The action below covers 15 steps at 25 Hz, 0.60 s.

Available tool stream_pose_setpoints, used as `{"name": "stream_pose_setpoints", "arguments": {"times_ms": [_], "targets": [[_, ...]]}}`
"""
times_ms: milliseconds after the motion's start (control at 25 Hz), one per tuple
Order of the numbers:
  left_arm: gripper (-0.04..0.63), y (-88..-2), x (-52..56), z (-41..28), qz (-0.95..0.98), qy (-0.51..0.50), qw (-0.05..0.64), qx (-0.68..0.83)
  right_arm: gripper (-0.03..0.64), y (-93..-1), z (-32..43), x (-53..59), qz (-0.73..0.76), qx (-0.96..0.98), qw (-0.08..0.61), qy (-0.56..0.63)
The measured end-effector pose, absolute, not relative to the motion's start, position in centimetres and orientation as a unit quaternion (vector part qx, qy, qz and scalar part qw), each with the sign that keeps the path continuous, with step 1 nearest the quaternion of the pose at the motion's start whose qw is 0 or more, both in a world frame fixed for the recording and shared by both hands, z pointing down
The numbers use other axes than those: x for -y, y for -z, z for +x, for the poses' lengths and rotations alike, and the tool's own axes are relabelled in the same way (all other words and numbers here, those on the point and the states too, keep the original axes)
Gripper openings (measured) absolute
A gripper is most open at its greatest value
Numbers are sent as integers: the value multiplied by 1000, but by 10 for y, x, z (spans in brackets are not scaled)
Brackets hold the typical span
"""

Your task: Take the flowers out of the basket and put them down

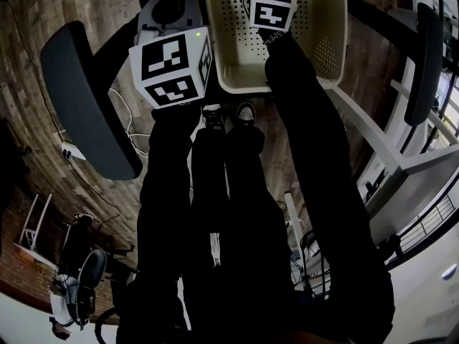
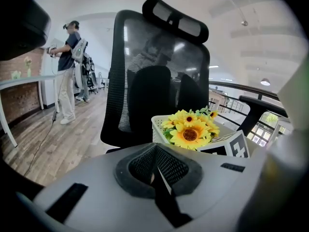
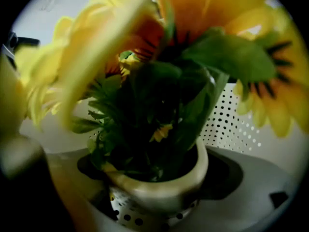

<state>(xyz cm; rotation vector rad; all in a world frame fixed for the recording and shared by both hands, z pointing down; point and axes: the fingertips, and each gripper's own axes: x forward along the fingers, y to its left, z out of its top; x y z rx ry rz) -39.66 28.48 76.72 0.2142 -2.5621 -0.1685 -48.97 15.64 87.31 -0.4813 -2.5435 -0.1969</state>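
On my right gripper the fingers are closed round a smooth cream pot of yellow flowers. The pot is inside the basket, with its perforated cream wall just behind and beneath. My left gripper has its fingers pressed together on nothing, near the basket's left edge. A black mesh chair stands behind the basket. A planked wooden floor lies around it.

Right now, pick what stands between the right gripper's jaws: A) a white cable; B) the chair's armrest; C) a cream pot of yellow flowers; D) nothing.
C: the cream pot of yellow flowers sits between the jaws of the right gripper, with the perforated wall of the basket behind it.
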Motion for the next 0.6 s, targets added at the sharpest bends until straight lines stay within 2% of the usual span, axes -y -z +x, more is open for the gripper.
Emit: {"name": "stream_pose_setpoints", "arguments": {"times_ms": [320, 600], "targets": [[-2, -766, -285, -393, 80, 60, 278, 955, 555, -867, -488, -160, -183, 946, 259, 70], [-2, -764, -288, -390, 76, 59, 278, 956, 557, -887, -491, -160, -164, 938, 297, 75]]}}
